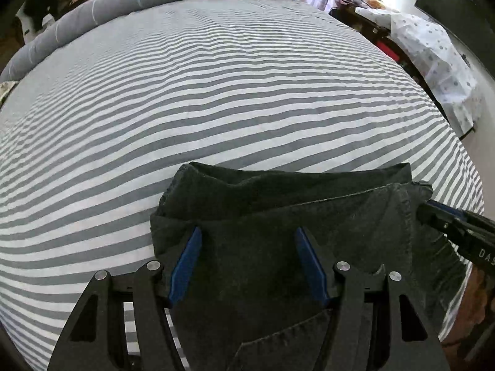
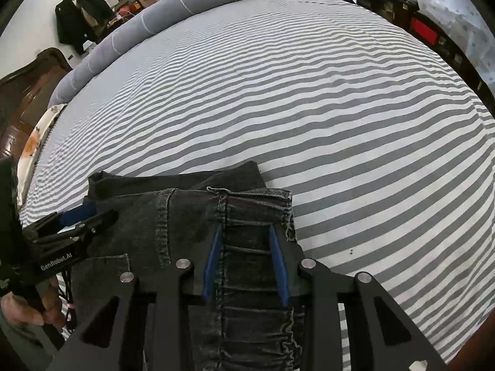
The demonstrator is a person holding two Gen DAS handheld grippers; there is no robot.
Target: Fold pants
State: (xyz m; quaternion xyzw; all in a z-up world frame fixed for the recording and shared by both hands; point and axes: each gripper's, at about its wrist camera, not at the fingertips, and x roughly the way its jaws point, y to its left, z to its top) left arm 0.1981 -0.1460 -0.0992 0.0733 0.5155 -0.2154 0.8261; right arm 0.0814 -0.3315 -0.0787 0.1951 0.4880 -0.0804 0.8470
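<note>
Dark grey jeans (image 1: 278, 216) lie folded in layers at the near edge of a striped bed (image 1: 216, 92). My left gripper (image 1: 246, 232) is open, its blue pads straddling the left part of the pants. My right gripper (image 2: 246, 232) is open over the elastic waistband (image 2: 256, 204) at the pants' right side (image 2: 185, 216). The right gripper shows at the right in the left wrist view (image 1: 433, 213); the left gripper shows at the left in the right wrist view (image 2: 92, 216). A back pocket edge (image 1: 284, 330) shows below the left gripper.
The bed's grey-and-white striped sheet (image 2: 309, 92) stretches far ahead. A rolled grey duvet (image 2: 173, 15) lies along the far left side. A wooden headboard (image 2: 27, 92) stands at left. Cloth-covered furniture (image 1: 439, 55) stands beyond the right edge.
</note>
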